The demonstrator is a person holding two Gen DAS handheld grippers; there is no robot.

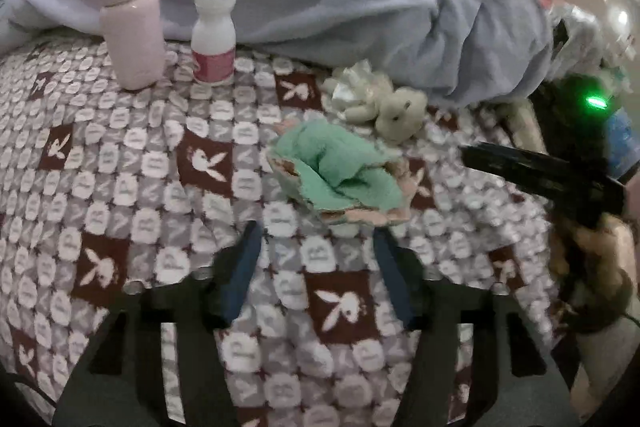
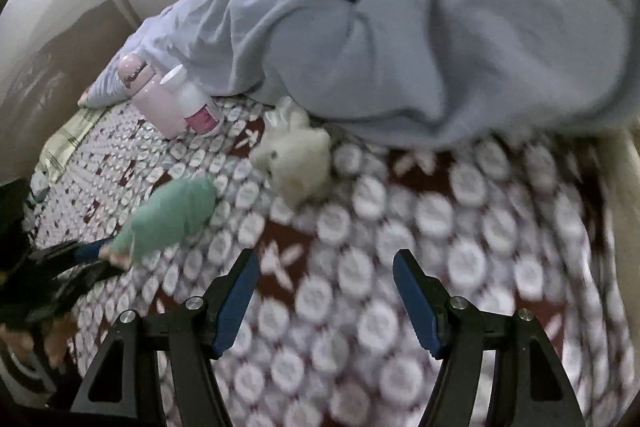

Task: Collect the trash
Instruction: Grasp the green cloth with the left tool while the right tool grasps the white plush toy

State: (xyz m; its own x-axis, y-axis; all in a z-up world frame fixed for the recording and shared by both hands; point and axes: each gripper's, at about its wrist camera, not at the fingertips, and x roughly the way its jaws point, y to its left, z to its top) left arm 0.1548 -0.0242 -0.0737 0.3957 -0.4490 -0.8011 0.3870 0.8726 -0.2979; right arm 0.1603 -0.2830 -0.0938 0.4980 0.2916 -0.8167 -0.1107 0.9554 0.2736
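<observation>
Crumpled green cloth (image 1: 340,171) lay on the patterned bedspread (image 1: 120,187) just ahead of the left gripper (image 1: 318,239) – jaws apart, empty, plush toy (image 1: 396,111) beside it, right gripper (image 2: 326,267) also spread, holding nothing – two bottles (image 1: 212,35) farther back

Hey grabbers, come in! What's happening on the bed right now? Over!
Left gripper open, empty. Right gripper open, empty. Green cloth just ahead of left fingers, untouched. Plush bunny lies beside it; nothing blocking.
</observation>
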